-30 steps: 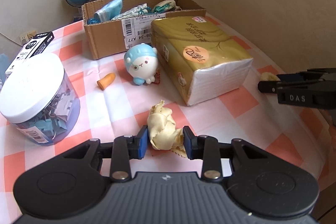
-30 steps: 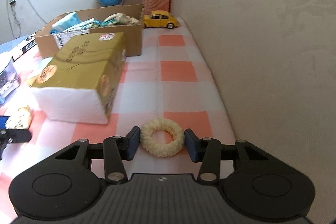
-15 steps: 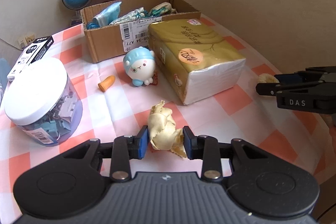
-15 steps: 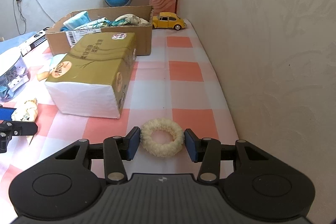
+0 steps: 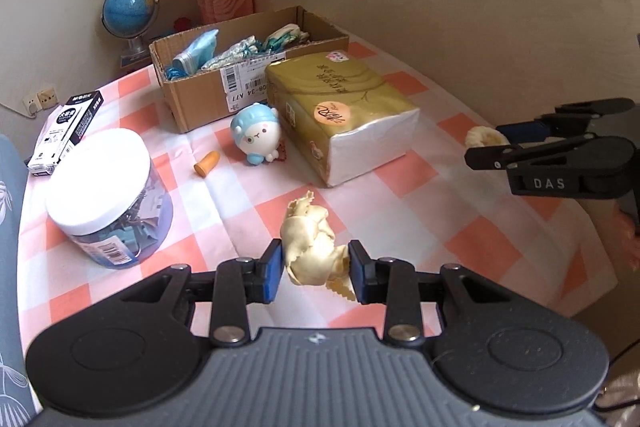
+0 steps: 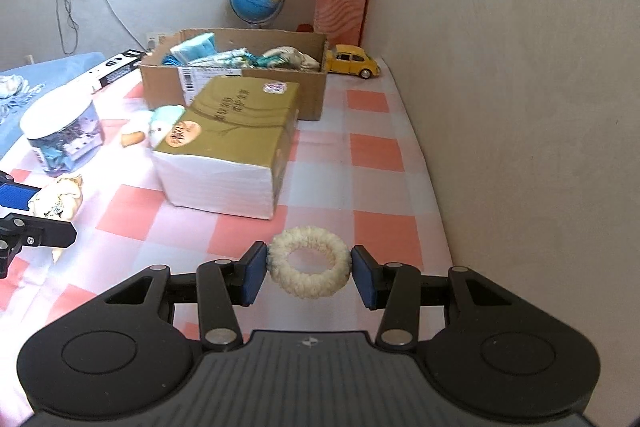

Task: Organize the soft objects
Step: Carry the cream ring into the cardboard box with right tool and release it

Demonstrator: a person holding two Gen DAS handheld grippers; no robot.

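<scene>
cream cloth (image 5: 310, 247) clenched in the left claw (image 5: 316, 267), fuzzy ring (image 6: 308, 261) gripped by the right claw (image 6: 308, 273), and both have risen off the checked bench (image 6: 376, 151) since a second ago. carry phase now, cardboard box (image 5: 208, 95) likely next.

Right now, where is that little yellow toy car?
In the right wrist view, the yellow toy car sits at the table's far corner, just right of the cardboard box.

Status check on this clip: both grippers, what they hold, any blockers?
Left gripper shut on crumpled cloth. Right gripper shut on fuzzy ring. Tissue pack sits before cardboard box.
</scene>
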